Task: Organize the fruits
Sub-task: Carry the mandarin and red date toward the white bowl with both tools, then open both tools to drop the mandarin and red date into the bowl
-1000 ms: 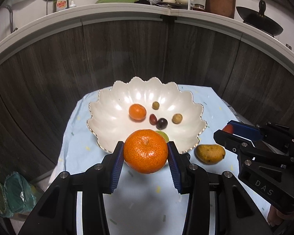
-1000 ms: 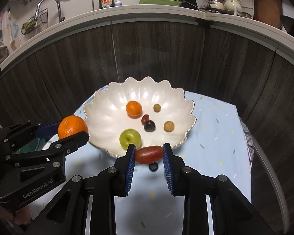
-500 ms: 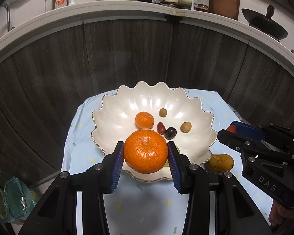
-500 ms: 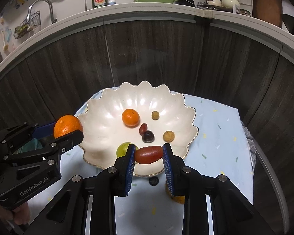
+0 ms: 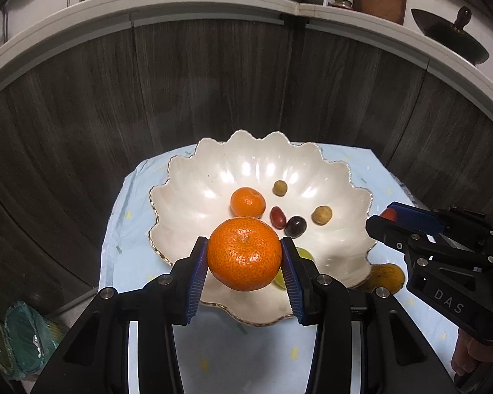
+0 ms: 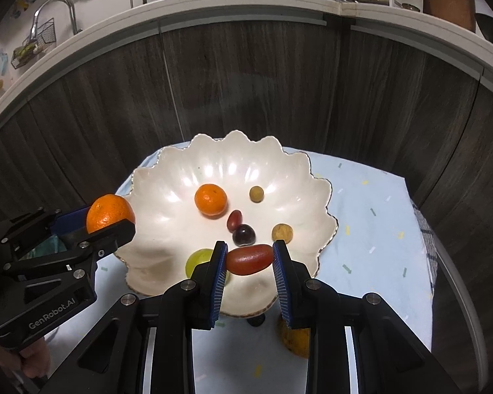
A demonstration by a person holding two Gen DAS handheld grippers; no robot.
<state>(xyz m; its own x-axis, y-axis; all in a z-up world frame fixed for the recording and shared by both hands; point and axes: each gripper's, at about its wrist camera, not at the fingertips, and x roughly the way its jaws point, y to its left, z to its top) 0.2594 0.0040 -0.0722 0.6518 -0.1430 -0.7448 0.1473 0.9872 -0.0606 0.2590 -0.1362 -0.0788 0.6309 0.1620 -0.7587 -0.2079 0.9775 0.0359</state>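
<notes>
My left gripper [image 5: 245, 257] is shut on a large orange [image 5: 245, 252] and holds it above the near left part of the white scalloped bowl [image 5: 194, 197]. My right gripper [image 6: 249, 259] is shut on a red oblong fruit [image 6: 249, 259] above the bowl's [image 6: 154, 197] near rim. In the bowl lie a small orange [image 6: 210, 199], a green fruit [image 6: 199, 259], a red date [image 6: 234, 220], a dark grape [image 6: 243, 233] and two tan round fruits [image 6: 282, 232]. A yellow mango [image 5: 386, 275] lies on the cloth beside the bowl.
The bowl stands on a light blue cloth [image 6: 371, 229] over a small table. A dark wood cabinet front [image 5: 213, 82] rises right behind it, under a cluttered counter. A small dark fruit [image 6: 256, 321] lies on the cloth under my right gripper. A teal bag [image 5: 23, 338] sits low left.
Both grippers have moved forward with their fruit, from the cloth in front of the bowl to over the bowl's near part.
</notes>
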